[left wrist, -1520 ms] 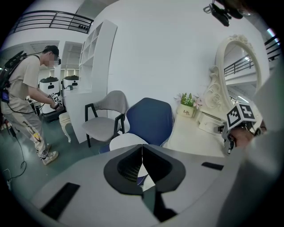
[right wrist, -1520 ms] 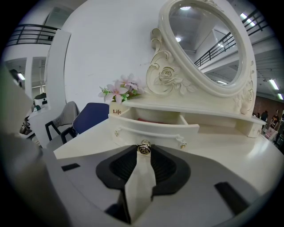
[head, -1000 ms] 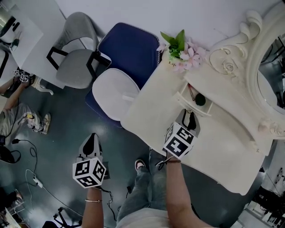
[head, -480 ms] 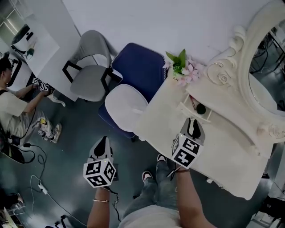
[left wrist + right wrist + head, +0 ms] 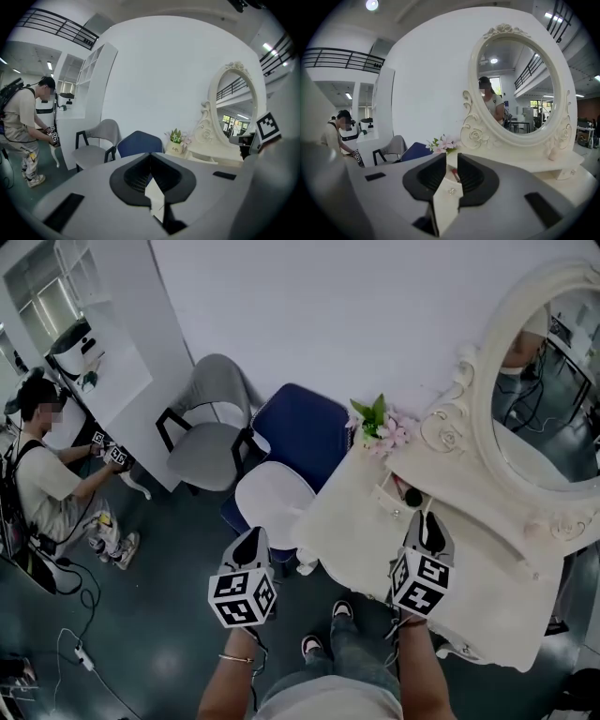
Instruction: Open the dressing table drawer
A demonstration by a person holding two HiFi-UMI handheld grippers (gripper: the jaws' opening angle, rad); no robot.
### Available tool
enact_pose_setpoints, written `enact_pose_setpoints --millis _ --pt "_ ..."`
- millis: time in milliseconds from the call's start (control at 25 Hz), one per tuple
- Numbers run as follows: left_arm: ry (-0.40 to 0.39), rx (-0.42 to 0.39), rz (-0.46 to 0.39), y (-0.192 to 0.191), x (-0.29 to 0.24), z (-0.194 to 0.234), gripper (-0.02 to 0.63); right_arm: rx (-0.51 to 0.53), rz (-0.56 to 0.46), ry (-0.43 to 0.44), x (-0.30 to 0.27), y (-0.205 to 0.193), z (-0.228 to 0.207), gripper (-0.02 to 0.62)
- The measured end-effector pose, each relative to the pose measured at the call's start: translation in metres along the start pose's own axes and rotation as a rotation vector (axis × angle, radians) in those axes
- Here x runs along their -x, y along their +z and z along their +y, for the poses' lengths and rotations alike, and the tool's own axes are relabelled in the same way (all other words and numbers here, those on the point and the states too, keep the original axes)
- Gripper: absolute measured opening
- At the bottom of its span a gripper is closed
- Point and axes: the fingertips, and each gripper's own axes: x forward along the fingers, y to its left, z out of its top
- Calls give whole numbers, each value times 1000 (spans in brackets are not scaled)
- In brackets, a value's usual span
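Observation:
The cream dressing table (image 5: 342, 512) has its small drawer (image 5: 392, 491) pulled out, with a dark round item inside. My right gripper (image 5: 427, 519) hovers just in front of the drawer and does not touch it. Its jaws are closing, with a narrow gap and nothing gripped. In the right gripper view the drawer front with its knob (image 5: 451, 191) shows beyond the right gripper (image 5: 449, 157). My left gripper (image 5: 251, 538) hangs over the floor left of the table. In the left gripper view the left gripper (image 5: 150, 157) has its tips together and holds nothing.
An oval mirror (image 5: 553, 399) and a pot of pink flowers (image 5: 380, 427) stand on the table. A blue chair (image 5: 300, 437) and a grey chair (image 5: 211, 427) sit to its left. A person (image 5: 47, 474) crouches by a white desk (image 5: 112, 381) at far left.
Both grippers have risen. The right one has come away from the drawer, which stays pulled out. The head view has tilted up, showing more of the mirror and wall.

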Motion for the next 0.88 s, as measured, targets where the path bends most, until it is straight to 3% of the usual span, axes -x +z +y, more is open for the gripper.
enact_pose_setpoints --millis 200,440,680,880 --pt "-78 -18 -89 42 -4 -35 18 -27 -106 -1 38 46 -31 10" --pt "-167 -27 -129 69 -12 -72 18 -78 -209 -47 87 83 -82 8" --pt "-243 -67 -162 94 -21 -109 18 -127 -247 2 116 77 -120 6" --pt "-282 -98 -158 99 -31 -131 18 -173 -235 -68 124 56 -152 6"
